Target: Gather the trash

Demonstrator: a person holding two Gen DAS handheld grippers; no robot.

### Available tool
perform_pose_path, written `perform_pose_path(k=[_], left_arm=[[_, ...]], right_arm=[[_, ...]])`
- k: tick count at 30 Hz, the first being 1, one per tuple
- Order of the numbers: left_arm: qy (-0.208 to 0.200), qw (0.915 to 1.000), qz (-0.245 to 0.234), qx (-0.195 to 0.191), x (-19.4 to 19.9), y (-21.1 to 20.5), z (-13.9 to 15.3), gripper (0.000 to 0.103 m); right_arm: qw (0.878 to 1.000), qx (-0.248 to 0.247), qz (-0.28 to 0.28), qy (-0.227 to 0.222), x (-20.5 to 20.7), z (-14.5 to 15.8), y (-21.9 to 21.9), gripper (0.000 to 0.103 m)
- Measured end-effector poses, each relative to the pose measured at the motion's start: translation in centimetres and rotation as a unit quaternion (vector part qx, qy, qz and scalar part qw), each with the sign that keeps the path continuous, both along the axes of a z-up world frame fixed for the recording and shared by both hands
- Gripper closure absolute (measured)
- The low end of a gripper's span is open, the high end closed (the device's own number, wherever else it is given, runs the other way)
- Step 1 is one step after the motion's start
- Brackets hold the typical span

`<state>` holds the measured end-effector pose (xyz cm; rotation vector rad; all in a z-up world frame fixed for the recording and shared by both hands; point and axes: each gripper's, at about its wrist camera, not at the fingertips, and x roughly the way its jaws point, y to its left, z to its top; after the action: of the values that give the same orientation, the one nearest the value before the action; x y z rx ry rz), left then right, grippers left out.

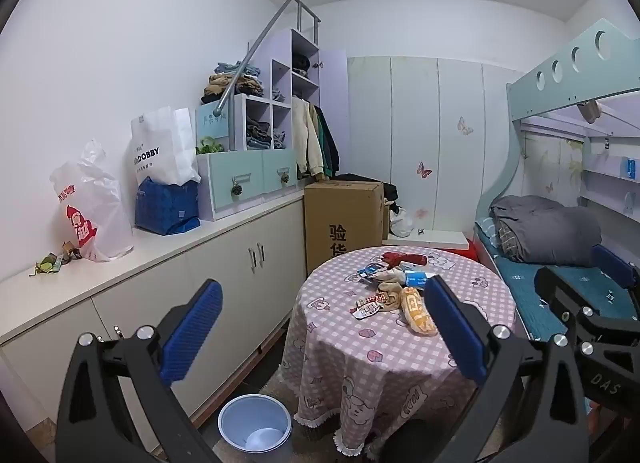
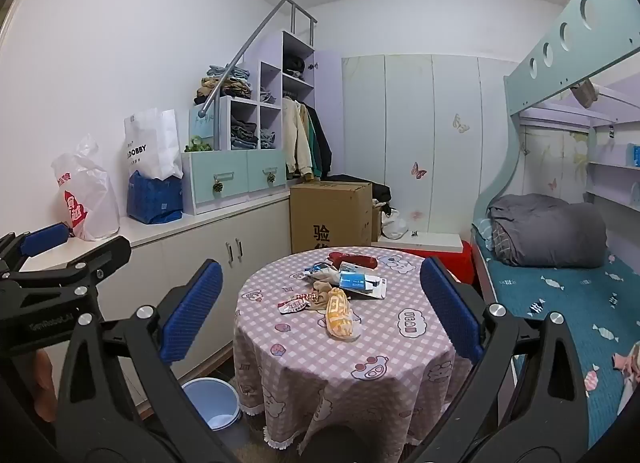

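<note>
Approach stage: left claw [image 1: 322,329] and right claw [image 2: 320,311] spread, empty; next, reaching yellow wrapper [image 2: 340,319] on bench [image 2: 400,347], bin [image 1: 255,427] below left.

Two handheld grippers, black frames with blue pads.

Left gripper [image 1: 322,329] and right gripper [image 2: 320,311]: black angular linkage arms, joined by round silver screws. Ribbed blue pads [image 1: 192,333] on each finger. White lettering "DAS" on right unit's body as seen beside left gripper; faint white lettering on left unit's side.
</note>
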<state>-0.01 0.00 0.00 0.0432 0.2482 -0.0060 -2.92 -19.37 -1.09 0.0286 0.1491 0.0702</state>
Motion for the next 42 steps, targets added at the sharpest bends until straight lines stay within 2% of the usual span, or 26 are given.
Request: perform_pose_path(k=[42], left_arm=[[0.0,1.0,0.001,0.0,0.0,0.0,0.0,0.004]], right_arm=[[1.0,0.003,0.008,0.003,0.6,-1.0,0.8,0.006]])
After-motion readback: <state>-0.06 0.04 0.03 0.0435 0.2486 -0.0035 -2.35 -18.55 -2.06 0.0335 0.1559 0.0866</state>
